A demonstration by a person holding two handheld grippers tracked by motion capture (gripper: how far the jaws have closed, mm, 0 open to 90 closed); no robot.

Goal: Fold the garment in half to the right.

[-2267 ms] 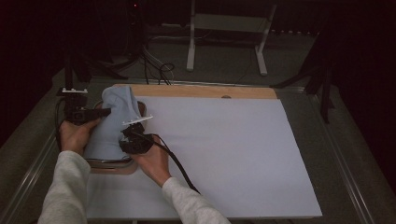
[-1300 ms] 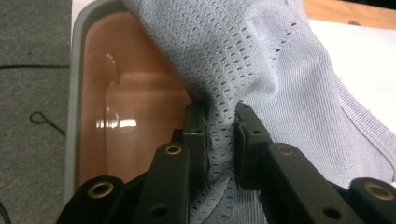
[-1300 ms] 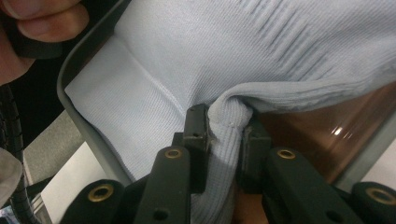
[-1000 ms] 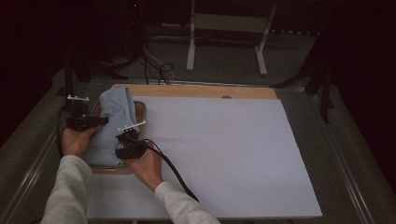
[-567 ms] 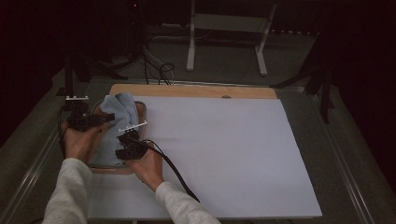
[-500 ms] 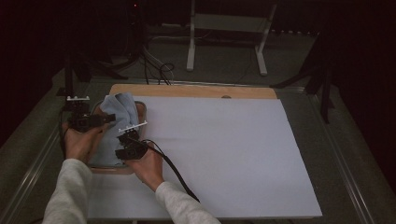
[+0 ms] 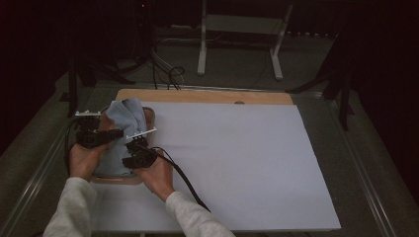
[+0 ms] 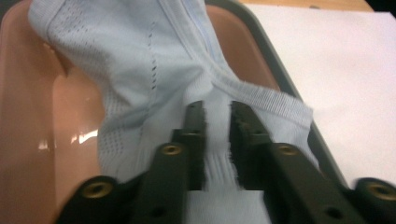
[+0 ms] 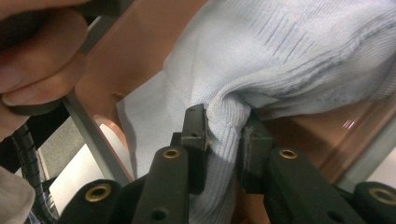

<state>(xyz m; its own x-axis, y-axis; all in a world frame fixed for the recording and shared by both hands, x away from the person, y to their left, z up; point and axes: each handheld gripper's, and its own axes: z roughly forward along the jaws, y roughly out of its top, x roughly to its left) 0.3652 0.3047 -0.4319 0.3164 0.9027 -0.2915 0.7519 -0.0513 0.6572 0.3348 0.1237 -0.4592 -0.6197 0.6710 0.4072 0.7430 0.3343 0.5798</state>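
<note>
Pinching the pale blue garment [image 8: 154,65] in the pink tray [image 8: 37,116], both grippers, left [image 8: 215,122] having just closed and right [image 9: 224,128], are gathering it, probably for lifting next.

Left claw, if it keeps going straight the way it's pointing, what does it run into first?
The left claw is already closed on the light blue garment, so more of that cloth comes first. Beyond it lies the pink tray; its far rim probably follows, though depth is hard to judge.
</note>
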